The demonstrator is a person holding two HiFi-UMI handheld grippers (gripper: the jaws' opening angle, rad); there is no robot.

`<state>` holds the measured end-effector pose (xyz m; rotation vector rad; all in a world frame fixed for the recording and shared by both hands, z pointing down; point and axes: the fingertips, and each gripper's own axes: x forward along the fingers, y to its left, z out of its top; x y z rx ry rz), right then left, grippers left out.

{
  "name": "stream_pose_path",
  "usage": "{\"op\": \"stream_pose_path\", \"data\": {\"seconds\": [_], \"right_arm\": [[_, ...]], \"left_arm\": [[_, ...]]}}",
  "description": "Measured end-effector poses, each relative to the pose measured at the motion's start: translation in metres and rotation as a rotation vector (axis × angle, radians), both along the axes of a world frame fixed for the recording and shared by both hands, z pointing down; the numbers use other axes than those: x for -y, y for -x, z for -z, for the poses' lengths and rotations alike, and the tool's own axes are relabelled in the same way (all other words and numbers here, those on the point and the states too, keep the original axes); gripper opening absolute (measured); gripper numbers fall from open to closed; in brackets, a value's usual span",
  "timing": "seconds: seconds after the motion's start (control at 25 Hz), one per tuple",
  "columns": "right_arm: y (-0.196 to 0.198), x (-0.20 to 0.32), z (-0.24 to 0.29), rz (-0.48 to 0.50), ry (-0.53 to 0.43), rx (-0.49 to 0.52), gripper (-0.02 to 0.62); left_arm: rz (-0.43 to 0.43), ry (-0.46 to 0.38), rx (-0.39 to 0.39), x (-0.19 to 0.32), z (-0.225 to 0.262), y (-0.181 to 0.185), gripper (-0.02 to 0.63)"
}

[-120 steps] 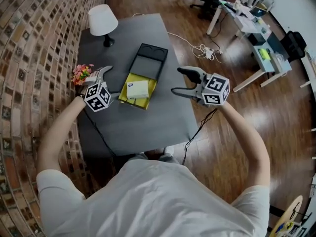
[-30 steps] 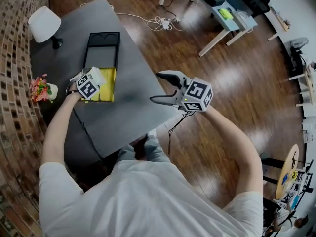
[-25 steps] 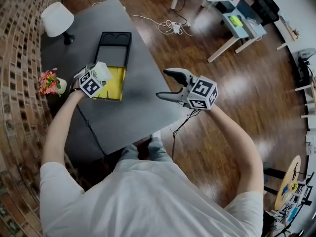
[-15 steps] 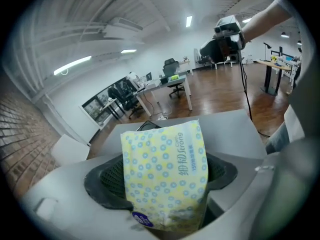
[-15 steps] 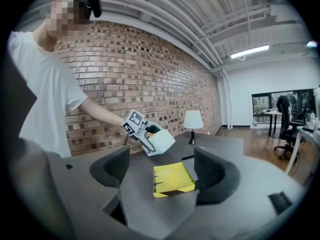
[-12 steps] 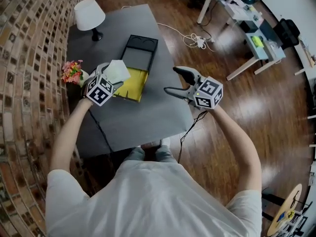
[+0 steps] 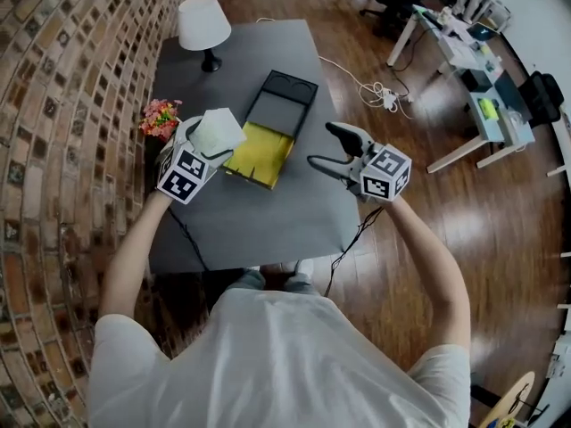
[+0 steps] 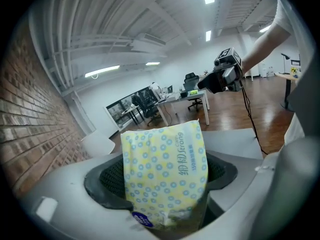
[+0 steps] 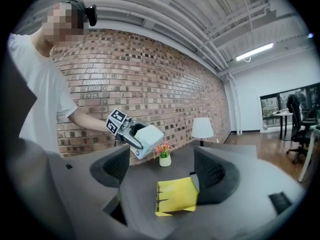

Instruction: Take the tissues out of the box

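Observation:
My left gripper [image 7: 198, 141] is shut on a tissue pack [image 7: 219, 132], a soft packet with blue and yellow dots [image 8: 166, 159], and holds it in the air above the left side of the dark table [image 7: 241, 217]. The pack stands up between the pads in the left gripper view. The yellow box [image 7: 260, 146] lies open on the table, with its black tray part [image 7: 283, 99] behind it. My right gripper [image 7: 326, 146] hangs open and holds nothing, near the table's right edge. In the right gripper view the yellow box [image 9: 176, 195] shows between the open jaws, with the tissue pack [image 9: 148, 138] raised at the left.
A white lamp [image 7: 203, 20] stands at the table's far end. A small pot of flowers [image 7: 159, 117] sits by the brick wall at the left. White desks [image 7: 464, 56] and cables [image 7: 379, 92] lie on the wooden floor to the right.
My left gripper has lifted the tissue pack up out of the yellow box and carried it leftward. The right gripper has drifted a little and stays open.

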<state>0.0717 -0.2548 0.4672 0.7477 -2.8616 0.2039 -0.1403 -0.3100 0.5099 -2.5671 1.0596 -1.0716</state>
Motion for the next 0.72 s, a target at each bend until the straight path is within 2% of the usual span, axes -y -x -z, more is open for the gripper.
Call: {"op": "stream_pose_path", "data": {"seconds": [0.16,0.32,0.72], "right_arm": [[0.0,0.006,0.001,-0.009,-0.013,0.003,0.41],[-0.005,0.007,-0.002,-0.022,-0.017,0.002,0.41],[-0.046,0.006,-0.007,-0.146,-0.023,0.026,0.41]], "left_arm": [[0.054,-0.002,-0.058,-0.006,0.007,0.019,0.428],[0.101,-0.021,-0.082,-0.01,0.012,0.038,0.428],[0.243,-0.021,-0.158,-0.019,0.0,0.088,0.43]]}}
